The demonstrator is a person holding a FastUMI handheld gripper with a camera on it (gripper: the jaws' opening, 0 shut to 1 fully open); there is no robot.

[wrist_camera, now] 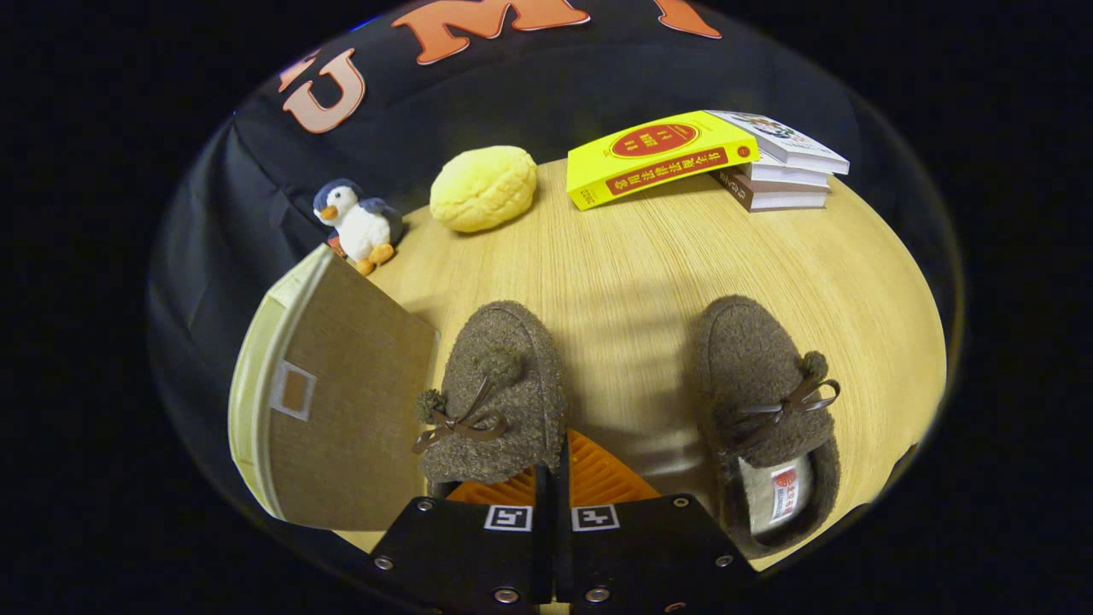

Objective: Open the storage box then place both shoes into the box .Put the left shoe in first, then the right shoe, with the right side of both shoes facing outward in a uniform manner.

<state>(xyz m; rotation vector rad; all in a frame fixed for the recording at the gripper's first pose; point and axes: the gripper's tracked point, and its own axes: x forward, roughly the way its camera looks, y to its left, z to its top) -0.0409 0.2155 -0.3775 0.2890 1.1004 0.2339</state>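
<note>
Box-opening step judged in hand | gripper point(559, 478) fingers were seen clenched together, empty | storage box point(341, 401) lid judged next

Red printed characters sat on the yellow book point(657, 158), too small to read. The label point(784, 493) inside the right shoe point(768, 410) perhaps carried print, also illegible.

Surface: light wooden table point(649, 256)
On it: storage box point(341, 401), two brown shoes point(499, 393) point(764, 401), toy penguin point(359, 224), yellow bun point(483, 188), stacked books point(683, 158)
</note>
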